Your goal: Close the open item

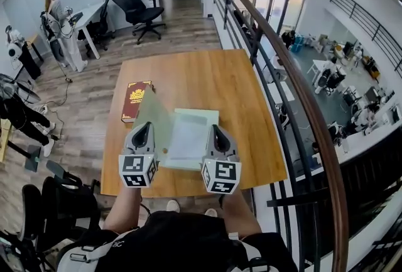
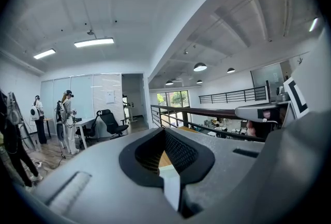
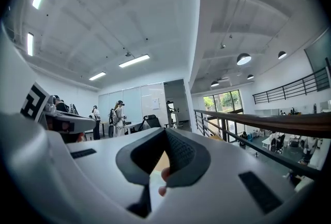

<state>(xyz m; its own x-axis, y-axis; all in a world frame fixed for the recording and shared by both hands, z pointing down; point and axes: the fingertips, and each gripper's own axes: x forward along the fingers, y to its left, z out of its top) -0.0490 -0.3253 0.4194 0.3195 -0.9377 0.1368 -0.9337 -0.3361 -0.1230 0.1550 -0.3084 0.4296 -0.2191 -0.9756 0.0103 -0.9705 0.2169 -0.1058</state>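
Observation:
An open pale green folder (image 1: 154, 115) lies in the middle of the wooden table (image 1: 251, 120), its cover flap spread to the left and a white sheet (image 1: 190, 136) showing inside. My left gripper (image 1: 142, 131) hovers shut over the flap's near part, with nothing held. My right gripper (image 1: 217, 135) is shut and empty over the folder's right edge. Both point away from me, side by side near the table's front edge. In the left gripper view, the closed jaws of my left gripper (image 2: 166, 157) fill the lower frame. The right gripper view likewise shows the closed jaws of my right gripper (image 3: 164, 158).
A dark red book (image 1: 135, 100) lies shut at the table's left side, beside the flap. A railing (image 1: 295, 82) runs along the table's right side over a drop to a lower floor. An office chair (image 1: 137, 8) and standing people (image 1: 59, 26) are far back left.

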